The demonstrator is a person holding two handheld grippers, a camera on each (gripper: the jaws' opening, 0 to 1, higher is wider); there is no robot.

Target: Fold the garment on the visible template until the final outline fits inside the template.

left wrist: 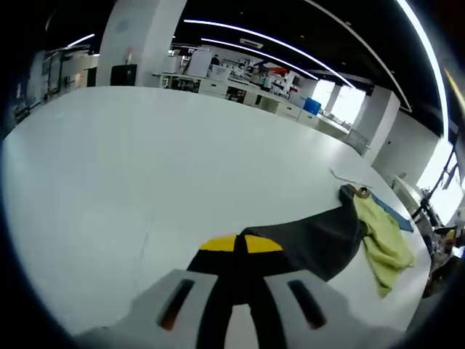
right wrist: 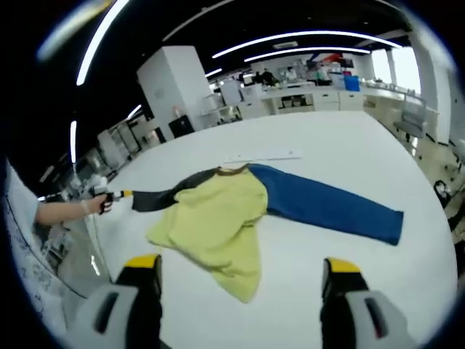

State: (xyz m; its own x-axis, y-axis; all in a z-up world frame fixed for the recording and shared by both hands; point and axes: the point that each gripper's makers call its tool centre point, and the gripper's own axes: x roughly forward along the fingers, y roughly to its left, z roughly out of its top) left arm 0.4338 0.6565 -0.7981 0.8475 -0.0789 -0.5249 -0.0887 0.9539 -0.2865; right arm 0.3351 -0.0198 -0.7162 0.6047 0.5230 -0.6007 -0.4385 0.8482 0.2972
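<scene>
Bright ceiling strip lights (right wrist: pixel 305 35), window glare (overexposed), strong fisheye bending, soft edges.

Garment (right wrist: pixel 225 211): soft matt cloth, wrinkled; yellow body, dark grey sleeve (left wrist: pixel 312 240), blue sleeve (right wrist: pixel 327 207). Table (left wrist: pixel 145 167): smooth white top, faint sheen. Left gripper (left wrist: pixel 240 251) and right gripper (right wrist: pixel 243 273): matt grey plastic bodies, black jaws with yellow tips.
</scene>
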